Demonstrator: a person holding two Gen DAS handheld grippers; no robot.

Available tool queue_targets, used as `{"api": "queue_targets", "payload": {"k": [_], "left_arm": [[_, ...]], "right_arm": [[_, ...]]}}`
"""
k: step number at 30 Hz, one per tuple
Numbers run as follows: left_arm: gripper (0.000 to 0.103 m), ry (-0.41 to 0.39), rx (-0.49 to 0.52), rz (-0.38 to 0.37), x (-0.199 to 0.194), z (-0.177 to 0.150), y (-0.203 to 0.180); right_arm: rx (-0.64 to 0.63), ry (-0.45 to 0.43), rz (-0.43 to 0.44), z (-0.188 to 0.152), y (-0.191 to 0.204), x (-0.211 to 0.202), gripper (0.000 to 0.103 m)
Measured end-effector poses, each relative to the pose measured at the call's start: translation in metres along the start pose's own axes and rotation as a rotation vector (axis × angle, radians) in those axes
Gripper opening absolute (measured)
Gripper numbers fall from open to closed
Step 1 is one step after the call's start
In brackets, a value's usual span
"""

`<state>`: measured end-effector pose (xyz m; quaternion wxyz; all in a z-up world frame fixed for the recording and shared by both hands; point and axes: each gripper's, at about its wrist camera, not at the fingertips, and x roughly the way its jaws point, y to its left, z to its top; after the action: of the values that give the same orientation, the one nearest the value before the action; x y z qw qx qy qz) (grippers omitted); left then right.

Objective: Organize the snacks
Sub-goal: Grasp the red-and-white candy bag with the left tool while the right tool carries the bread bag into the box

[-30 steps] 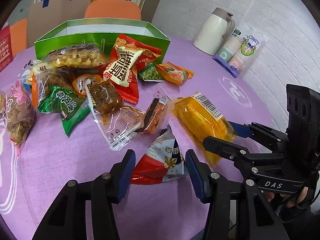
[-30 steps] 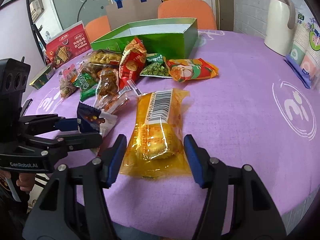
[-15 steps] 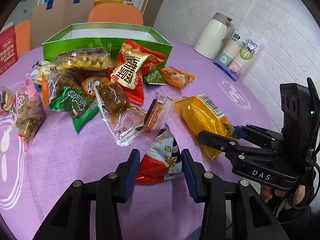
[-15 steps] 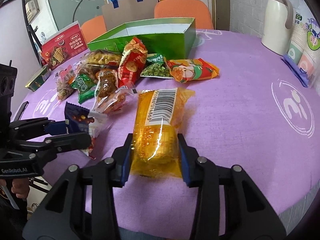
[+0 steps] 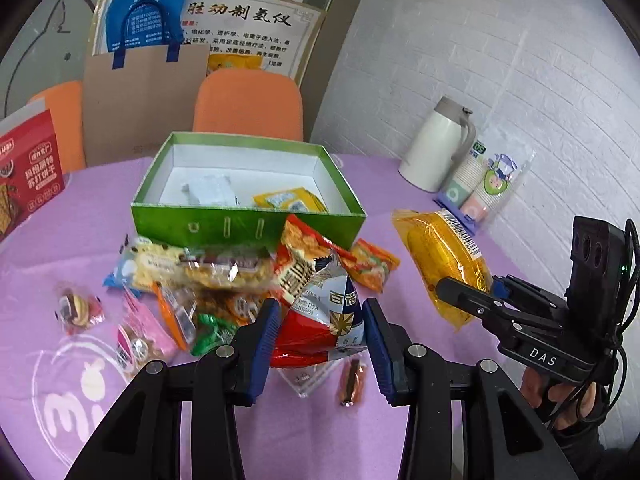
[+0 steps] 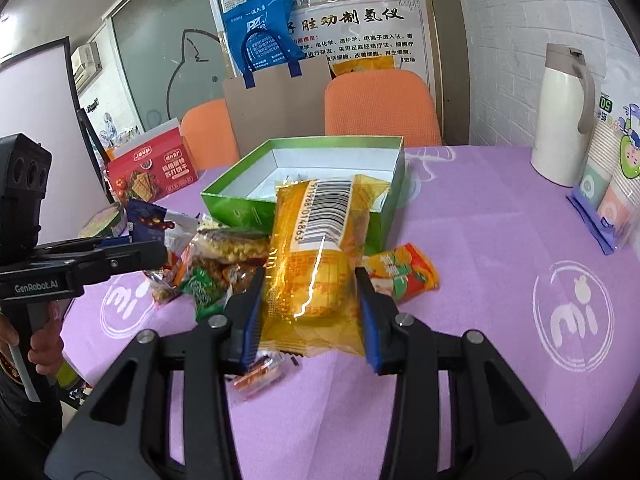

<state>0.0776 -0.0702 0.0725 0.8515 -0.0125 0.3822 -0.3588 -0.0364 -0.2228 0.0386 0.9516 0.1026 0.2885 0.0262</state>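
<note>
The left tool (image 5: 319, 338) is partly spread, and a red-and-silver packet (image 5: 324, 316) is pinched between its blue pads (image 5: 266, 336); the packet is held clear of the purple table (image 5: 280, 432). The right tool (image 6: 310, 312) is set at a similar width, and a yellow corn pack (image 6: 316, 268) is clamped between its pads (image 6: 370, 320), barcode end pointing away from the tool. The pack also appears lifted off the table, though its lower edge is hidden by the tool.

Ahead of both tools an open green box (image 5: 248, 224) is seen, with a yellow sachet (image 5: 290, 200) and a pale wrapper inside. Between the tools and the box the loose snacks (image 5: 208, 276) are heaped. A small brown snack (image 5: 352, 380) lies just below the left tool's right pad. A white jug (image 6: 564, 116) stands well off to the right.
</note>
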Motion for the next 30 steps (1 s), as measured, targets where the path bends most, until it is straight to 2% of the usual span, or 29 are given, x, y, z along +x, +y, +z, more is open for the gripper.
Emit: {"api": "queue_targets", "payload": {"k": [3, 11, 14, 22, 25, 26, 27, 28, 29, 30], "left_arm": [[0.043, -0.02, -0.01, 0.029, 0.004, 0.027, 0.009], [0.043, -0.019, -0.06, 0.092, 0.038, 0.087, 0.047], [0.043, -0.012, -0.062, 0.119, 0.056, 0.101, 0.06], [0.043, 0.041, -0.082, 0.195, 0.102, 0.118, 0.093], [0.044, 0.052, -0.089, 0.197, 0.112, 0.119, 0.101], [0.044, 0.048, -0.093, 0.202, 0.113, 0.118, 0.104], [0.049, 0.038, -0.095, 0.202, 0.113, 0.118, 0.106], [0.062, 0.032, -0.102, 0.203, 0.113, 0.117, 0.109], [0.088, 0.023, -0.116, 0.211, 0.111, 0.116, 0.111], [0.101, -0.002, -0.132, 0.222, 0.108, 0.114, 0.114]], "right_arm": [[0.016, 0.001, 0.024, 0.025, -0.003, 0.026, 0.043], [0.004, 0.037, 0.046, 0.065, -0.001, 0.081, 0.043], [-0.007, 0.073, 0.046, 0.082, -0.002, 0.116, 0.043], [-0.004, 0.157, 0.081, 0.087, -0.006, 0.174, 0.044], [-0.035, 0.186, 0.074, 0.088, -0.004, 0.19, 0.049], [-0.063, 0.181, 0.058, 0.088, -0.003, 0.191, 0.063], [-0.09, 0.155, 0.034, 0.087, -0.002, 0.186, 0.072], [-0.107, 0.13, 0.019, 0.086, -0.002, 0.182, 0.088], [-0.127, 0.103, 0.007, 0.085, -0.002, 0.176, 0.097], [-0.147, 0.084, 0.004, 0.084, -0.001, 0.17, 0.099]]}}
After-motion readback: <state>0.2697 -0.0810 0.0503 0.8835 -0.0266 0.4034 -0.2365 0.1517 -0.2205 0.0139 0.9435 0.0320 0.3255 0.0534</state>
